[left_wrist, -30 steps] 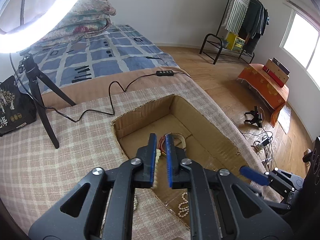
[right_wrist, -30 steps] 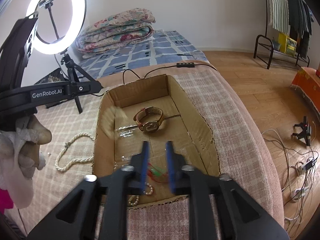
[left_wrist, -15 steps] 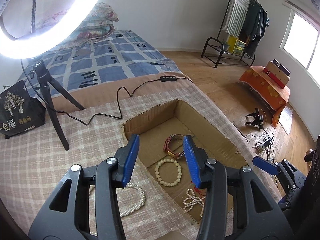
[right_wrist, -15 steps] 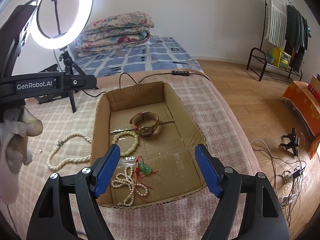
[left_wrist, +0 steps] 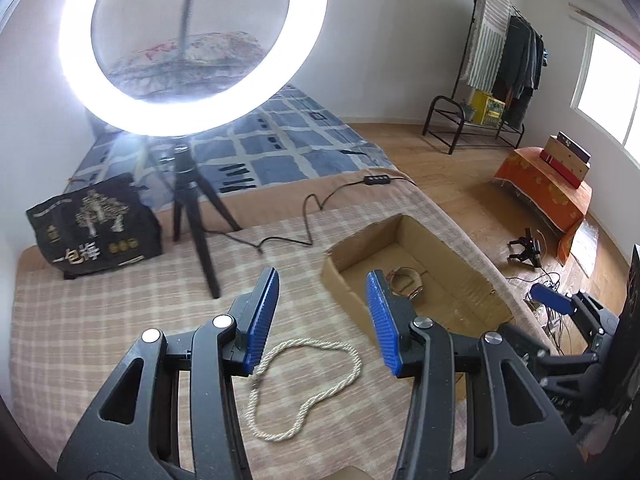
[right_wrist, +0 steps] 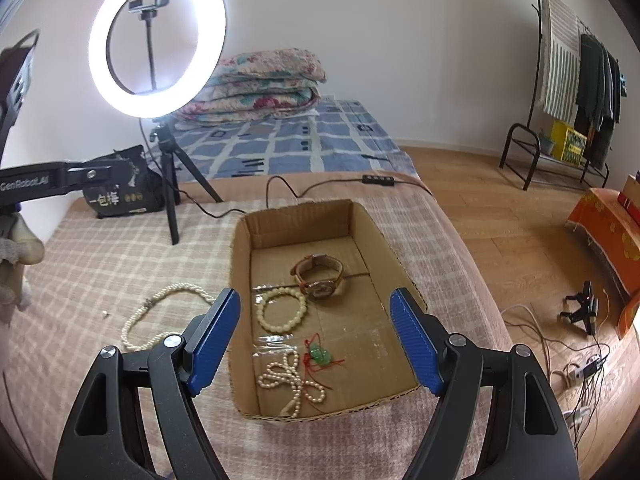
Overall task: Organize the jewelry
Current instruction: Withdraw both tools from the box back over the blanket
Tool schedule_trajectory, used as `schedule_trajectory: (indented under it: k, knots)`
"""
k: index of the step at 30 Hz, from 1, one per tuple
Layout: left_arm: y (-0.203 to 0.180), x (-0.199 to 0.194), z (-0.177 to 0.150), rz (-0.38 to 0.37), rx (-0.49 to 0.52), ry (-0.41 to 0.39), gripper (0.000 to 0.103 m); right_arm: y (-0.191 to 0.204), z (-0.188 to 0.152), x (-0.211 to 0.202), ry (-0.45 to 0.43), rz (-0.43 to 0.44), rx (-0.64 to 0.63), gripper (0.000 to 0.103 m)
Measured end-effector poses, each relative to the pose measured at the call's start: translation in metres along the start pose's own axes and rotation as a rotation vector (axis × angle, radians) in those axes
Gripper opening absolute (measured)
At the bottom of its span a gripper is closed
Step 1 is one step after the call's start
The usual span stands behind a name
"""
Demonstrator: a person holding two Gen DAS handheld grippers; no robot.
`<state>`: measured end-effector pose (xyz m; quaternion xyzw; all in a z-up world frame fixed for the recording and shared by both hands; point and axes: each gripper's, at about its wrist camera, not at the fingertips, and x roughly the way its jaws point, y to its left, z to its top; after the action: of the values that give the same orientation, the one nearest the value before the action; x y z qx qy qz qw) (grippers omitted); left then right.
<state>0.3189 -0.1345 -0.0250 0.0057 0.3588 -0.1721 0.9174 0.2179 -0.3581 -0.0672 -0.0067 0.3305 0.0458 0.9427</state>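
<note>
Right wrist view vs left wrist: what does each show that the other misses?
Right wrist only: the box floor in full, with the cream bead bracelet, jade pendant on red cord and pearl strand, framed by the open right gripper.

Left wrist only: the open left gripper over the twisted pearl necklace's whole loop.

Both: cardboard box, wristwatch, that necklace on the plaid cover, ring light.

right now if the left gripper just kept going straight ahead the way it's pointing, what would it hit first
Most likely the twisted pearl necklace lying on the checked bed cover: the open left gripper points down at it, with the loop between its fingers. The cardboard box sits off to the right of that line. Depth is hard to judge.
</note>
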Motion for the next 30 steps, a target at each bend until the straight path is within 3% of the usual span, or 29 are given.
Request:
schedule_trajectory:
  k: [8,16,30]
  knots:
    - [0.049,-0.035,-0.032,0.019,-0.059,-0.013,0.046,0.021,-0.004,-0.025,-0.074,0.033,-0.062,0.078]
    - [0.059,-0.053,-0.079,-0.004,-0.091,0.043,0.046,0.051,-0.029,-0.047,-0.067,0.081,-0.203,0.078]
    - [0.032,-0.056,-0.162,-0.103,-0.102,0.163,0.046,0.066,-0.099,-0.057,0.094,0.099,-0.264,0.078]
